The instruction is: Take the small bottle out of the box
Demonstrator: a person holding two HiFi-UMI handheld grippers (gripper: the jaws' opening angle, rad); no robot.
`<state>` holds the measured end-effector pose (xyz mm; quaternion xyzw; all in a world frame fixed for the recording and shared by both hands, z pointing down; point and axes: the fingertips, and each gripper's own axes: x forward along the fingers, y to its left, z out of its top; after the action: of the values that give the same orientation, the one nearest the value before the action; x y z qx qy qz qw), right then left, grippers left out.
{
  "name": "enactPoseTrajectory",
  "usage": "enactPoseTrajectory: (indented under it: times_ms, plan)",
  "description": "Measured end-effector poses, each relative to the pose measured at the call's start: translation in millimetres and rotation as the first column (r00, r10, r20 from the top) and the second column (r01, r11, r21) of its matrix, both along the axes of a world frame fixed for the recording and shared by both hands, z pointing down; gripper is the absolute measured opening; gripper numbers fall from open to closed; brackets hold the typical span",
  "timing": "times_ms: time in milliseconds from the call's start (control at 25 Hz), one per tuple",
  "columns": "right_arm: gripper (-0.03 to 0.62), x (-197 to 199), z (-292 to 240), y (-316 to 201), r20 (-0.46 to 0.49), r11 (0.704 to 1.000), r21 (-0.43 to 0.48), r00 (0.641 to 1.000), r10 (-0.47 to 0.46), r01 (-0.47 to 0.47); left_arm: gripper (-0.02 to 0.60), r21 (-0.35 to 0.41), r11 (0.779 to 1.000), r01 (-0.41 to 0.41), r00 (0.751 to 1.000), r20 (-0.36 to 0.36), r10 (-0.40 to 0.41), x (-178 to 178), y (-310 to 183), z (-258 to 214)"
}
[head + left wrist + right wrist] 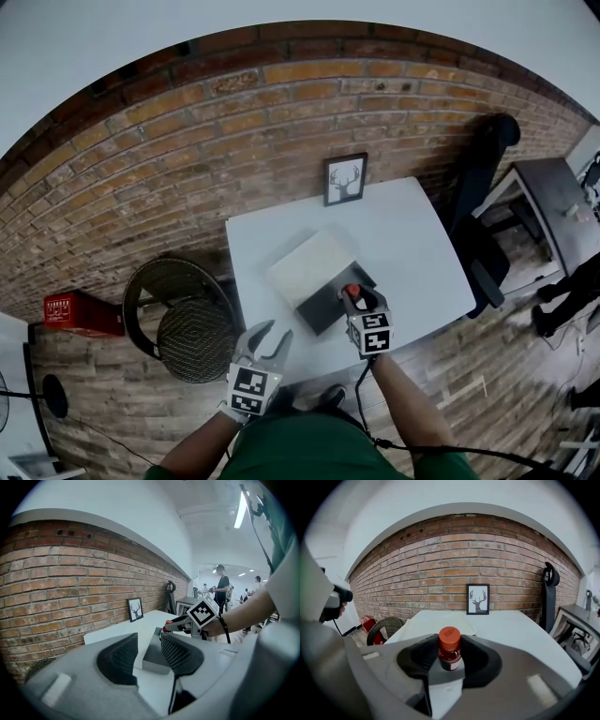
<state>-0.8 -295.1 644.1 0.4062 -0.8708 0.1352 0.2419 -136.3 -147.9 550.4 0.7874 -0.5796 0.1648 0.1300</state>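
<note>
The small bottle is clamped in the right gripper, both pads pressed against it just under the red cap, so it is kept upright and cannot slip. In the head view it is held just above the near-right part of the dark box, and it is judged to be clear of the inside. The left gripper is kept near the table's front edge, jaws apart with nothing between them, probably parked out of the way or ready to steady the box. A pale flat panel, likely the lid, is laid against the box's far-left side, so the opening is left free. Everything is set on a white table pushed up to a brick wall, where a framed deer picture is propped. A wicker chair and a red case are seen on the wooden floor, and people are glimpsed further down the room.
</note>
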Motion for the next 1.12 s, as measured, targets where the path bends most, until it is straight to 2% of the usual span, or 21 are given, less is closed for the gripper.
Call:
enactPoseTrajectory:
  times_ms: [640, 1120]
  plan:
    - [0.144, 11.4, -78.3, 31.2, 0.092, 0.995, 0.096, 0.995, -0.044, 0.035, 0.164, 0.041, 0.998, -0.057, 0.998, -0.027, 0.058, 32.7, -16.7, -7.0]
    - [0.144, 39.3, -127.7, 50.0, 0.169, 0.987, 0.16, 0.986, -0.014, -0.013, 0.164, 0.06, 0.995, -0.078, 0.995, -0.051, 0.081, 44.7, -31.6, -19.2]
